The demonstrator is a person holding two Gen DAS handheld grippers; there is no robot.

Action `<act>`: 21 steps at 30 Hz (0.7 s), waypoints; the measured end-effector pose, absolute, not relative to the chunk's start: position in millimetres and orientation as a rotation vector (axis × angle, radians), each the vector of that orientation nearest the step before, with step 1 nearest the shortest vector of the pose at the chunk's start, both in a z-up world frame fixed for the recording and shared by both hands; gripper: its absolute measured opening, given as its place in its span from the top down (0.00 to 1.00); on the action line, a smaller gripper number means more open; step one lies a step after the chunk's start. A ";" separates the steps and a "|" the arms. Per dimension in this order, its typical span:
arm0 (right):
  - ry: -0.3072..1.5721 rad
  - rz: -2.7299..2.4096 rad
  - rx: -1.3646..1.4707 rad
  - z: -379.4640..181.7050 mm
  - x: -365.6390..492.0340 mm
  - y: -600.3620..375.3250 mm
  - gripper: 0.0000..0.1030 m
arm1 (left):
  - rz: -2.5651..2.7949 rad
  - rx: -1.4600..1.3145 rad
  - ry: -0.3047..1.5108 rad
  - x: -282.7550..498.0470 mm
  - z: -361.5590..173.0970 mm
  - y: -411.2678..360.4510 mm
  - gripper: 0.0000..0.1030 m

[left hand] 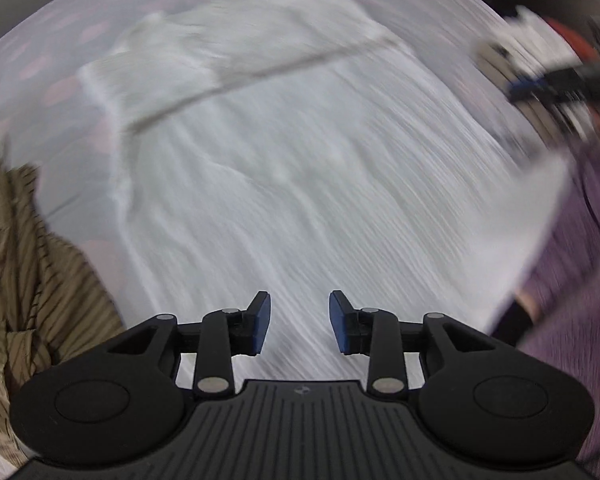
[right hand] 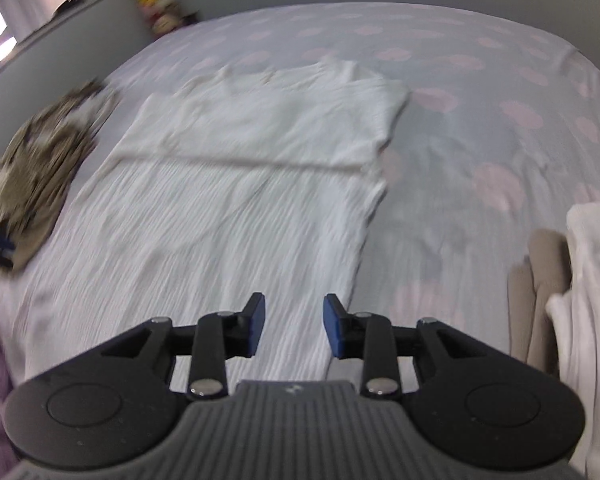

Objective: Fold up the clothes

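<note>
Over the white garment (right hand: 236, 208) both the left gripper (left hand: 300, 322) and right gripper (right hand: 294, 324) tilt downward, jaws parted, holding nothing.

White garment (right hand: 228, 216) showing as crinkled, ribbed cloth, matt. Bed sheet (right hand: 460, 128) looking smooth, matt cloth with pale pink spots. Olive striped garment (left hand: 24, 280) appearing as thin woven cloth. Left hand-held gripper (left hand: 300, 322) showing matt black plastic, blue rubbery pads (left hand: 262, 322), shiny metal pins; right hand-held gripper (right hand: 294, 326) looking alike.
</note>
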State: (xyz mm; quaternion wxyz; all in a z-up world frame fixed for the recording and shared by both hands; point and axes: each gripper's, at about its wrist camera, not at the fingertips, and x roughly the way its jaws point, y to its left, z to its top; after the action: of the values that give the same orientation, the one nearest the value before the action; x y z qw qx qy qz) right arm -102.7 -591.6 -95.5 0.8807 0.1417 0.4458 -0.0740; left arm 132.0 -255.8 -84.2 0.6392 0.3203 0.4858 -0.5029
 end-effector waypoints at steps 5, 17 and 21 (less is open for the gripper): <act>0.994 -0.001 0.172 -91.0 -122.3 -546.2 0.66 | -1.266 0.847 1.109 91.1 -91.8 -247.5 0.60; 1.123 0.240 -0.240 -74.9 -140.3 -469.9 0.54 | -1.264 1.045 1.061 54.4 -100.4 -216.6 0.57; 1.170 0.251 -0.384 -84.3 -139.9 -456.9 0.54 | -1.243 1.077 1.033 50.2 -100.5 -213.1 0.56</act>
State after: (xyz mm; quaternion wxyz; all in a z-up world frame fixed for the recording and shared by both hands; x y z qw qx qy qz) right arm -139.9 -456.9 -84.3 0.8089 -0.1794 0.5474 0.1173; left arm 50.2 -213.1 -100.5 0.5643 0.4578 0.4392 -0.5283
